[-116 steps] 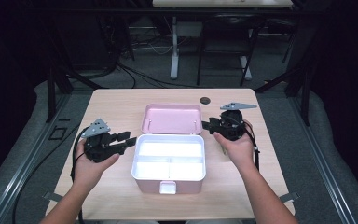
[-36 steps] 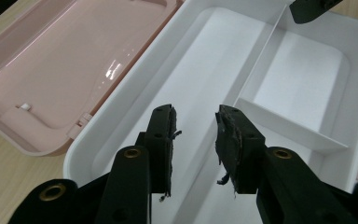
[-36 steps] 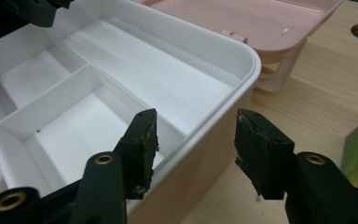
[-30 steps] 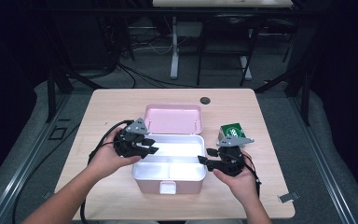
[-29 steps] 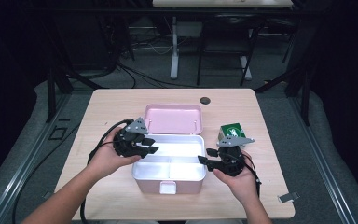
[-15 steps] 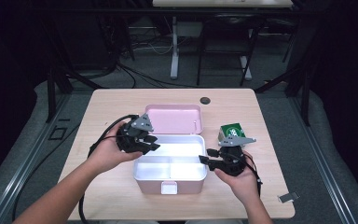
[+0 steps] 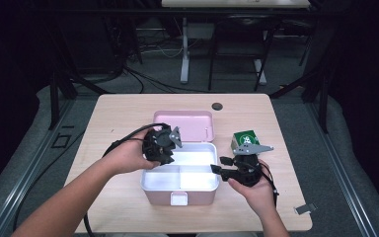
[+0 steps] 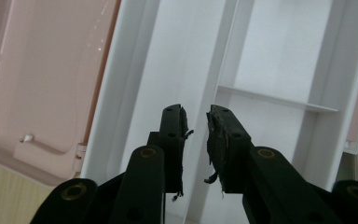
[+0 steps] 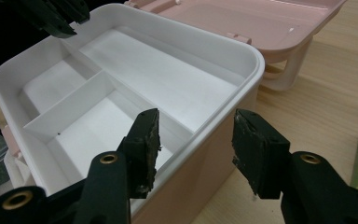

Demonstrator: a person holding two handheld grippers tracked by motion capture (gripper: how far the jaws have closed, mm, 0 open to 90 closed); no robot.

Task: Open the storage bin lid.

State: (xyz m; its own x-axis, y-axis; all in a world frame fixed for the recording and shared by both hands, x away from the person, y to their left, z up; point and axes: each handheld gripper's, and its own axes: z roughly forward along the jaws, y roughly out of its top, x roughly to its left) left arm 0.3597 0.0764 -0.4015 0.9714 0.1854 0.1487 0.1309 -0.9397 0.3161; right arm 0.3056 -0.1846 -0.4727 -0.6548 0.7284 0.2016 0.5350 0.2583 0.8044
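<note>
At the 9 o'clock wall of the white tray (image 7: 179, 177), the left gripper (image 8: 196, 122), its jaws just narrowed around the divider (image 8: 213, 93) without pinching it, may tip the pink box (image 7: 177, 195), while the spread right gripper (image 9: 193, 140) only straddles the 3 o'clock rim.

Tray compartments (image 7: 180, 170) free from above; divider walls (image 9: 70, 105) split them. Green box (image 7: 245, 139) crowds the right side, probably passable. Lid (image 7: 185, 124) blocks the rear.
</note>
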